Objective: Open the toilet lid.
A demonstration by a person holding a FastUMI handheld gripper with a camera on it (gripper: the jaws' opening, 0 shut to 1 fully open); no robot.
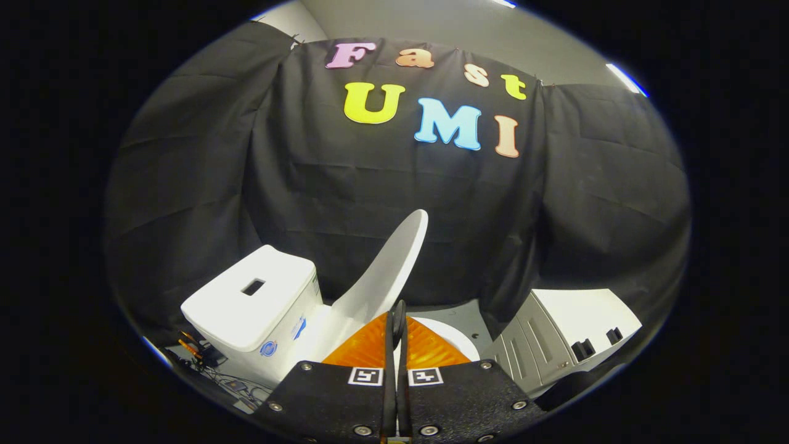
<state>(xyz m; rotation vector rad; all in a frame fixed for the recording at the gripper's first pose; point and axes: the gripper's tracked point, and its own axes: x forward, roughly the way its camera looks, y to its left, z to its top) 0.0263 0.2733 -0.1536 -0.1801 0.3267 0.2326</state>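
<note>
The white toilet lid [385, 271] stands raised and tilted back toward the white tank [253, 302], which has a small dark slot on top. A strip of the white seat rim [453, 339] shows just beyond the fingers on the right. My gripper [398, 317] is shut, its fingers pressed together with nothing visible between them. The tips sit right at the lower edge of the raised lid; I cannot tell whether they touch it. The fingers hide the bowl's opening.
A white and grey cabinet [567, 336] stands close on the right of the toilet. Cables and small parts [206, 361] lie on the floor left of the tank. The black cloth wall hangs right behind the toilet.
</note>
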